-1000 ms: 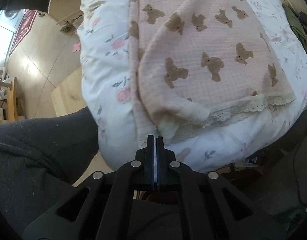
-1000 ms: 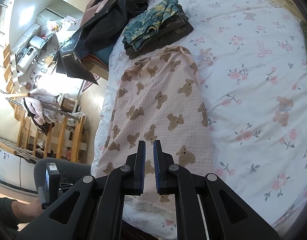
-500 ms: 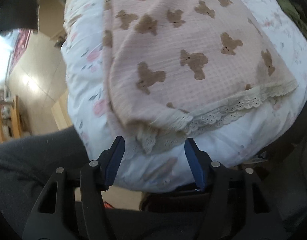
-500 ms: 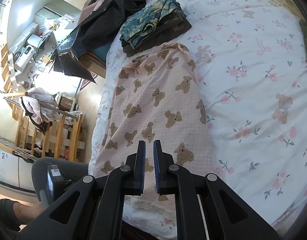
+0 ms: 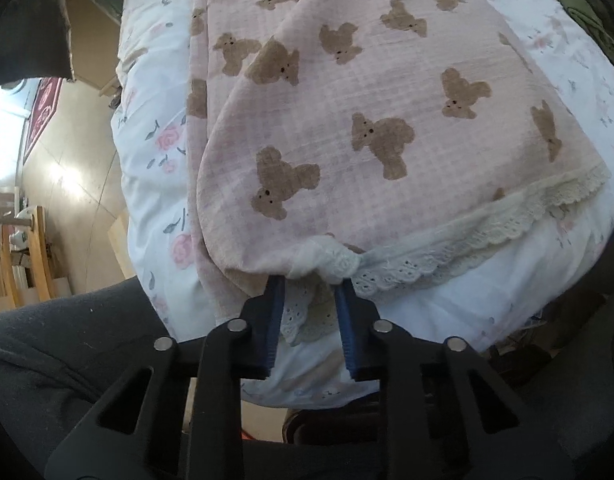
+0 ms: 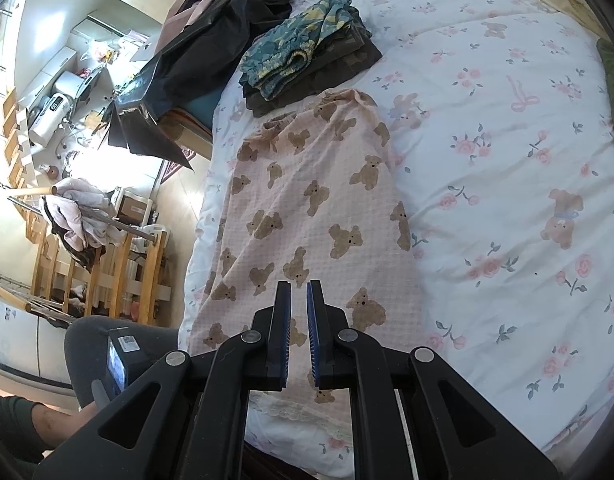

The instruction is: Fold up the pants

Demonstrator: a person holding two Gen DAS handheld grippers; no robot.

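Pink pants with brown bear print [image 5: 371,92] lie lengthwise on the bed, folded in half, lace-trimmed cuffs [image 5: 459,236] at the near bed edge. My left gripper [image 5: 310,285] is open, its blue pads on either side of the lower lace cuff at the near left corner, tips tucked under the upper cuff. In the right wrist view the pants [image 6: 319,208] stretch away toward the waistband. My right gripper [image 6: 298,286] hovers above the lower legs, jaws a narrow gap apart, holding nothing.
The floral white bedsheet [image 6: 507,168] covers the bed. A folded stack of dark and teal clothes [image 6: 303,64] sits beyond the waistband, a black garment pile [image 6: 211,40] farther left. My grey-clad leg [image 5: 67,340] is beside the bed edge. A wooden rack [image 6: 107,264] stands on the floor.
My left gripper went from shut to wide open, then moved forward and narrowed around the lace cuff corner. The right gripper drifted slightly, still a narrow gap apart.
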